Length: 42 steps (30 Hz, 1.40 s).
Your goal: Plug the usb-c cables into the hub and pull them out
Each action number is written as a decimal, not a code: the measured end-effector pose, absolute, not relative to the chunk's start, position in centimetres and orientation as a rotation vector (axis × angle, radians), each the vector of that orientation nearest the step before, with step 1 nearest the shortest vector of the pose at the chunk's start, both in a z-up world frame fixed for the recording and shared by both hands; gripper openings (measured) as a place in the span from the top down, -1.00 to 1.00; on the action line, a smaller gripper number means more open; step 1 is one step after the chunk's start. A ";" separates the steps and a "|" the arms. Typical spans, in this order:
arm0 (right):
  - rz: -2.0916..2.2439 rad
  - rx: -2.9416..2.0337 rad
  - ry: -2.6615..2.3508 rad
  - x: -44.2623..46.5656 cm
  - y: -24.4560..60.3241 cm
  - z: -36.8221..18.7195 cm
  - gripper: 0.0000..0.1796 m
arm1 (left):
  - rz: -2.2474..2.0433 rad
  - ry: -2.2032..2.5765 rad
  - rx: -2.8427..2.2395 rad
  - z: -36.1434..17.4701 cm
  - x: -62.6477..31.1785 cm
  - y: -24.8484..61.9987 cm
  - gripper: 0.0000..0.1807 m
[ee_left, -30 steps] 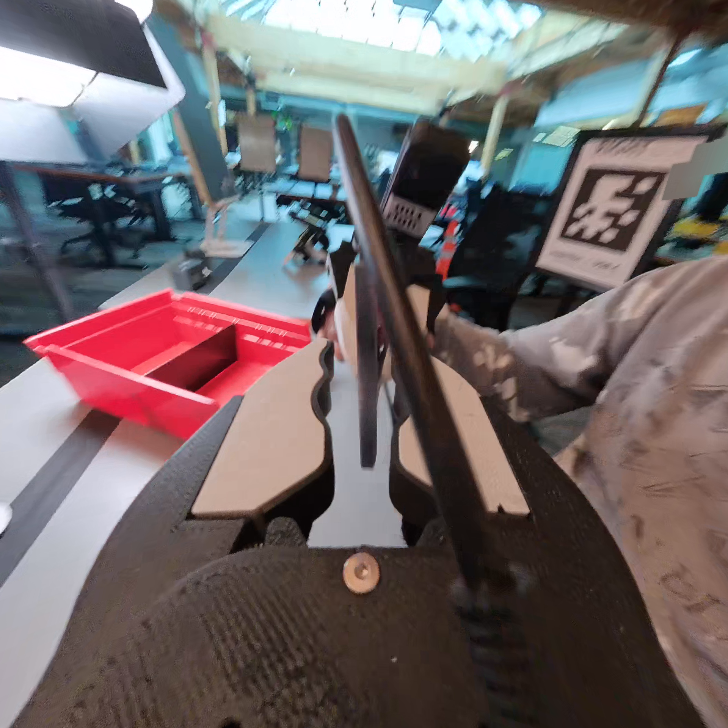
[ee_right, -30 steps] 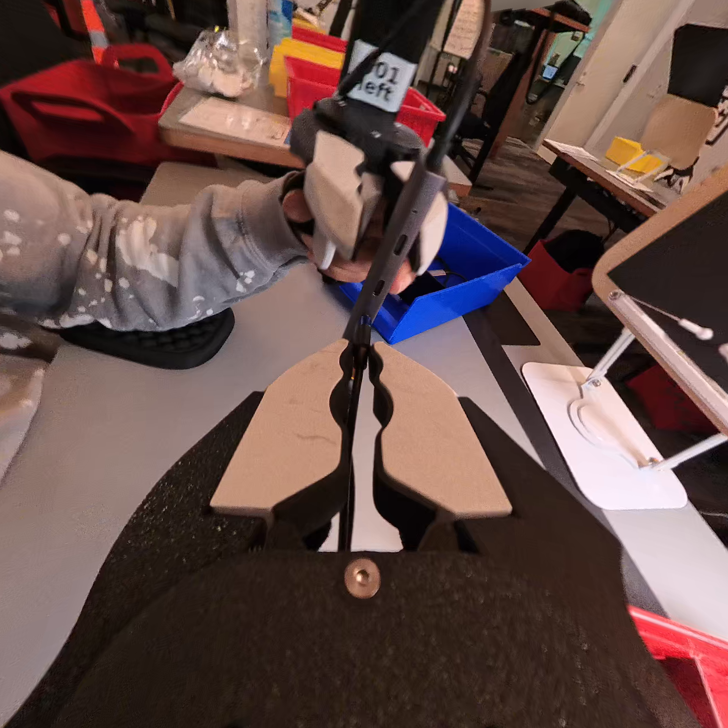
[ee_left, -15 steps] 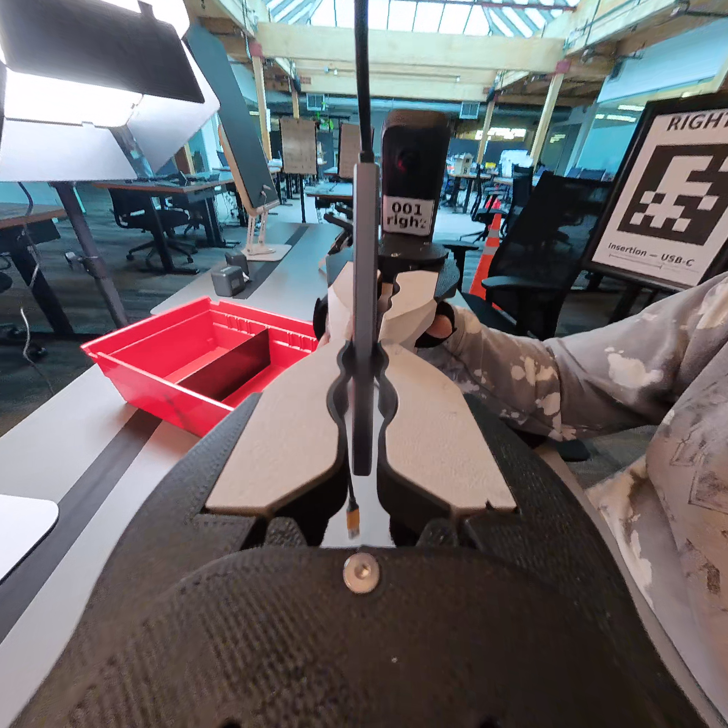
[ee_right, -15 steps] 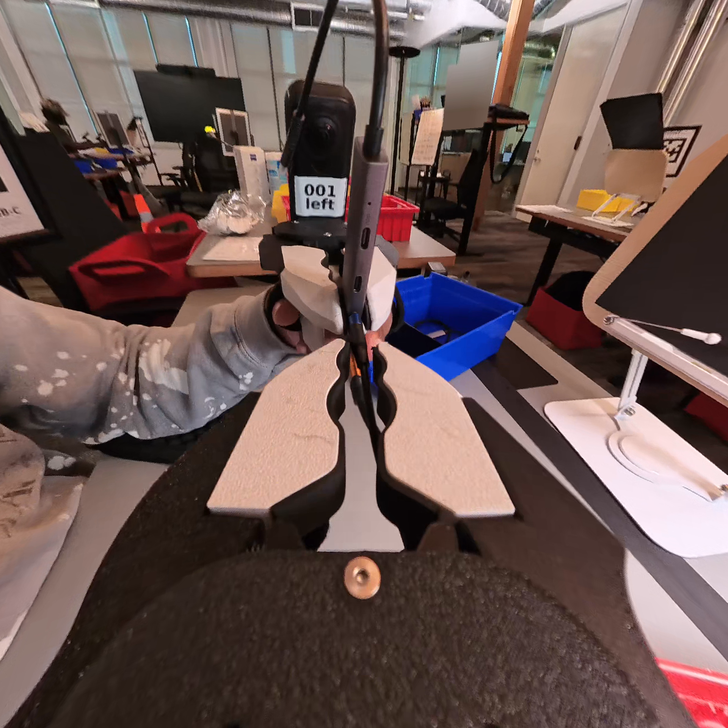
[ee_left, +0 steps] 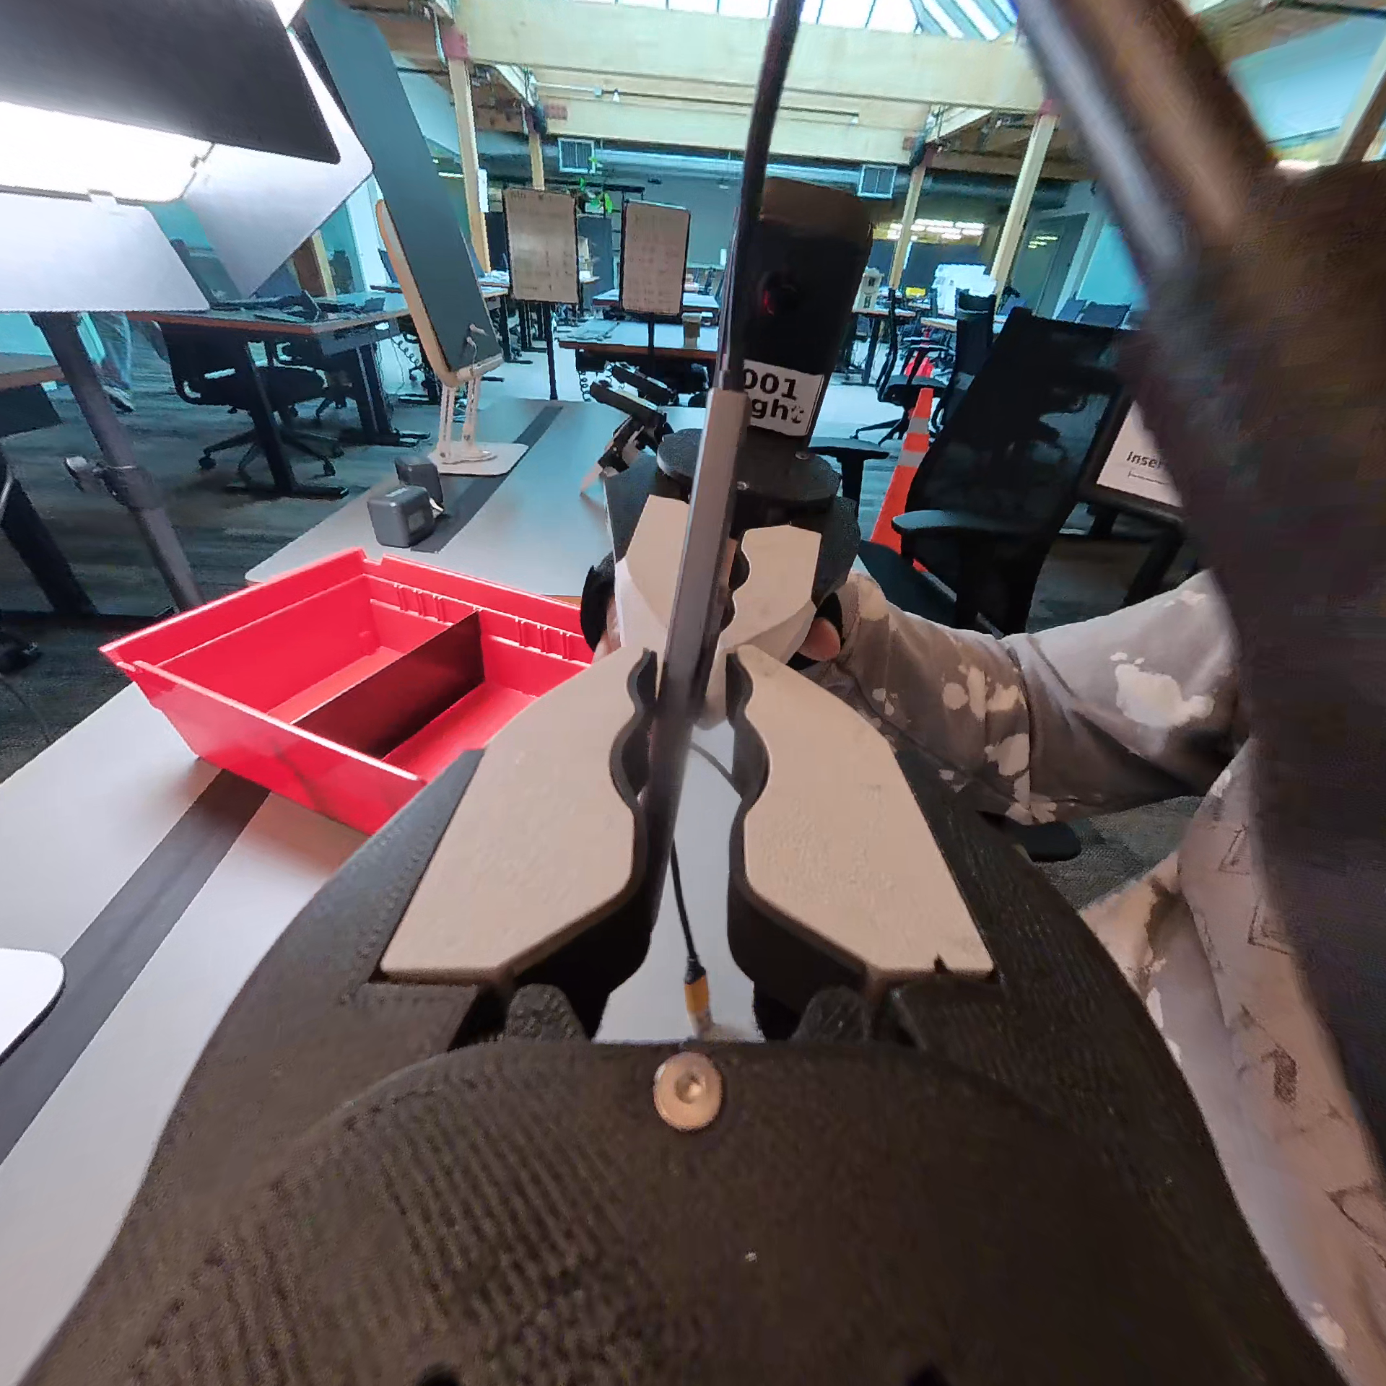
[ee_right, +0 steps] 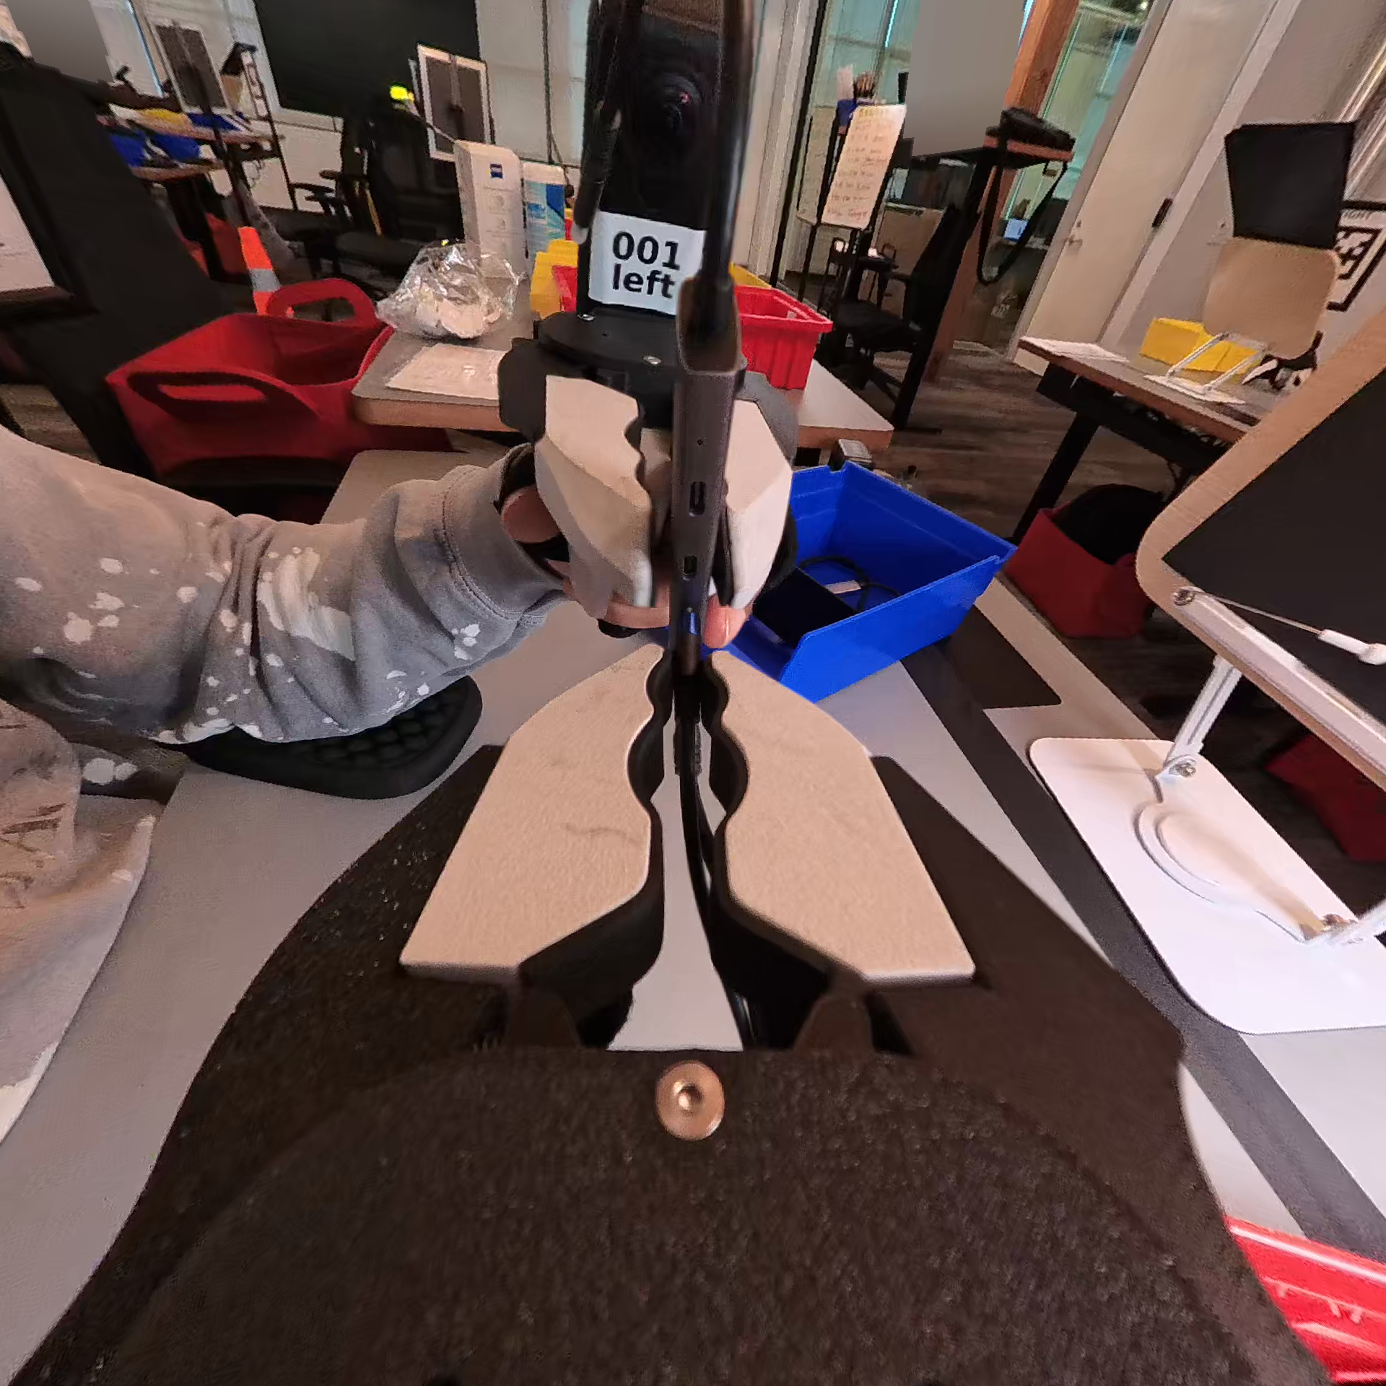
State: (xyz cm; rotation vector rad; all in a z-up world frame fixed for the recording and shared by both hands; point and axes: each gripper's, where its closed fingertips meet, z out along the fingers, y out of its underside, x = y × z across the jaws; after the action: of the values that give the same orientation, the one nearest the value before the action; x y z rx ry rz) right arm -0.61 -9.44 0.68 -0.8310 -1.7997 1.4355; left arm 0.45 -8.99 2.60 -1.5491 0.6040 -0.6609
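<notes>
My left gripper (ee_left: 686,664) is shut on a slim grey hub (ee_left: 697,540) and holds it upright above the table. The hub's thick black lead (ee_left: 757,150) rises from its top. In the right wrist view the hub (ee_right: 701,465) shows its edge with small ports, held in the left gripper (ee_right: 690,592). My right gripper (ee_right: 686,664) is shut on a black usb-c cable plug (ee_right: 686,731), right under the hub's lower end. Whether the plug is seated is hidden. A thin cable end with an orange collar (ee_left: 694,975) hangs behind my left fingers.
A red divided bin (ee_left: 337,675) stands on the grey table (ee_left: 112,862) to the left. A blue bin (ee_right: 885,570) with cables sits behind the left gripper. A white stand base (ee_right: 1200,862) is at the right, a black wrist pad (ee_right: 360,750) under the person's sleeve.
The hub has swung from tilted to upright and both grippers have levelled. The two grippers have come closer, and the plug now sits at the hub's lower end.
</notes>
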 end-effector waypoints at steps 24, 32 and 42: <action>1.381 -0.858 -1.442 3.5 0.6 5.1 0.93 | -0.359 0.397 -1.555 5.4 -9.2 -11.5 0.89; 0.982 -0.892 -1.398 0.7 6.3 5.8 0.93 | -0.377 0.369 -1.596 4.3 -9.6 -10.6 0.89; 0.506 -1.056 -1.534 -2.4 16.0 -2.1 0.92 | -0.391 0.382 -1.623 3.4 -9.3 -10.2 0.89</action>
State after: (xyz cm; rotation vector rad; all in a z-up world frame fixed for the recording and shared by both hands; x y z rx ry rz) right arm -2.38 16.01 -2.09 -1.0560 -1.5342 0.5057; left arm -9.29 -10.16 3.44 -1.6231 0.3824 -0.3914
